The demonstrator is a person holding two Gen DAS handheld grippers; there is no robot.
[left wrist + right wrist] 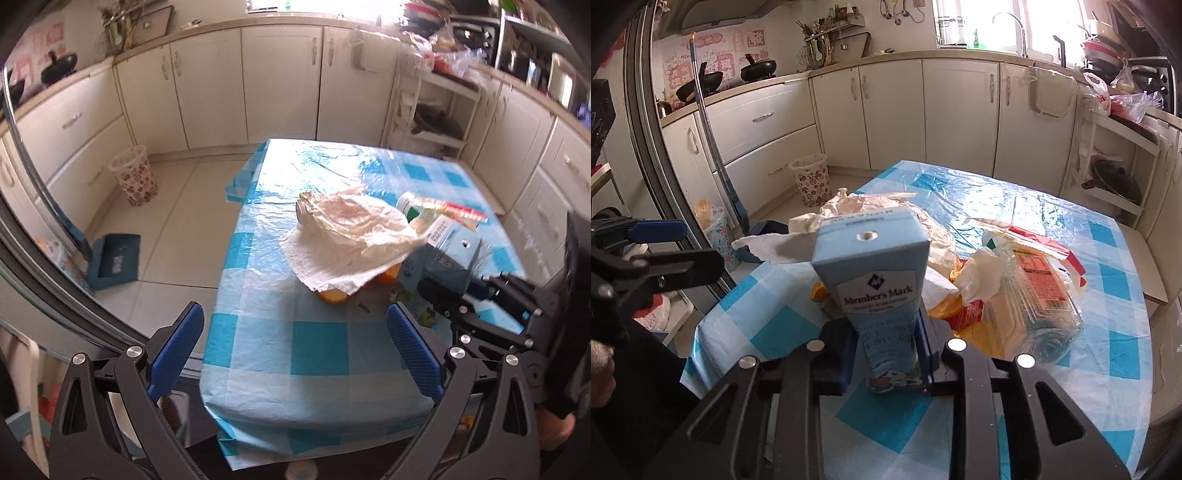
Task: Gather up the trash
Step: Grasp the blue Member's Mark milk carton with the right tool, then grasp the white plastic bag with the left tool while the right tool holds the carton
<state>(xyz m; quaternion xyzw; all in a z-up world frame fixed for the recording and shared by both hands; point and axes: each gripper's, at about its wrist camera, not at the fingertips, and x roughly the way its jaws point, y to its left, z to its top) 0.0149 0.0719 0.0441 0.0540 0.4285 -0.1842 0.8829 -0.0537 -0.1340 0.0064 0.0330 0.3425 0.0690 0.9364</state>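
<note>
The right gripper [886, 354] clamps the light-blue carton [875, 280] above the table [1108, 354]; the left gripper [295, 350] gapes wide, holding nothing.

Location: a domestic kitchen. Ahead of the tool, cream base cabinets [960, 110] with metal handles run under a continuous countertop [768, 83]. Beyond them, ahead and to the right, a sink faucet [1012, 27] stands below a bright window. Ahead to the left, two black woks [759, 70] sit on the counter beside a utensil rack [827, 33]. A table with a blue-checked cloth [1108, 354] lies directly below the tool. A floral waste bin [810, 179] stands on the tiled floor ahead left.
</note>
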